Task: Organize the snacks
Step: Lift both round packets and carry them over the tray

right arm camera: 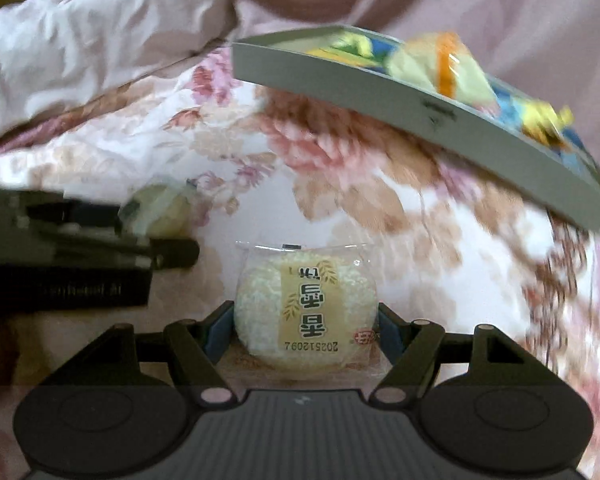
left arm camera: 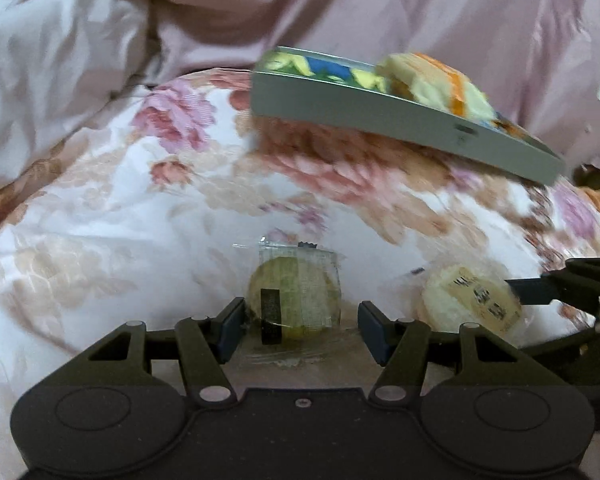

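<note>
Currently: left tongs [left arm camera: 300,328] apart around one cake [left arm camera: 294,298], right tongs [right arm camera: 306,334] clamped on another cake [right arm camera: 306,316]; slick wrappers may slip short of the box [left arm camera: 380,112].

Bedroom: floral bedsheet [left arm camera: 140,208], pink quilt [left arm camera: 420,8]

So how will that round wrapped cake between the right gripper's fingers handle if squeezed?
The wrapped cake looks soft and crumbly, so a hard pinch from the right hand-held gripper may crush it. Its glossy clear wrapper could slip. Probably light; lying flat, it seems unlikely to roll.
</note>
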The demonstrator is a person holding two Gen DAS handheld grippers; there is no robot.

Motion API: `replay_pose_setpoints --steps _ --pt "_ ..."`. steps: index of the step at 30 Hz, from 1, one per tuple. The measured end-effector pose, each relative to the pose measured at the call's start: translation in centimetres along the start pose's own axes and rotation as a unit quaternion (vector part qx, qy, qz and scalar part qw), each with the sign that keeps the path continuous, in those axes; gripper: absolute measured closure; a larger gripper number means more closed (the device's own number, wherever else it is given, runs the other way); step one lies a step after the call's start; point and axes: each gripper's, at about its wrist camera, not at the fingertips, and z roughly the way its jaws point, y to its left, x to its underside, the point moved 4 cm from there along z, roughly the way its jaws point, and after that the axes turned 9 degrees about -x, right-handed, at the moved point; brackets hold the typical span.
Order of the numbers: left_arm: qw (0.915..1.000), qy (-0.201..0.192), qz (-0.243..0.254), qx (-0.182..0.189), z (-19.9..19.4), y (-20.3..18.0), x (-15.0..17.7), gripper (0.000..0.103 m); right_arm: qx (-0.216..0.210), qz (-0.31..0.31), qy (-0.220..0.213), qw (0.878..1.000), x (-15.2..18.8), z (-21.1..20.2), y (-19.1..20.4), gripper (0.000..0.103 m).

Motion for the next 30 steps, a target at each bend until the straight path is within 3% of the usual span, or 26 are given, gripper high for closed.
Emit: replay_pose_setpoints --steps 3,16,22,30 --pt "1.0000 0.007 0.004 0.001 -0.7 -0.8 0.5 0.041 0.001 0.034 0.001 0.999 0.9 -0.4 -0.5 0.027" --pt "0.9993 -0.006 -0.029 -0.022 -2.4 -0.5 1.5 0.042 0.001 0.004 -0.003 1.000 0.7 -0.9 -0.4 0.027" --pt "0.9980 -0.035 -0.032 -0.043 -3.4 -0.6 0.8 0.043 0.014 -0.031 -0.037 0.999 -0.2 -1.8 -0.1 0.027" --pt "0.9940 -0.065 -0.037 -0.080 -4.8 -0.5 -1.4 0.043 0.022 -0.001 -0.102 0.995 -1.6 -3.9 -1.5 0.027"
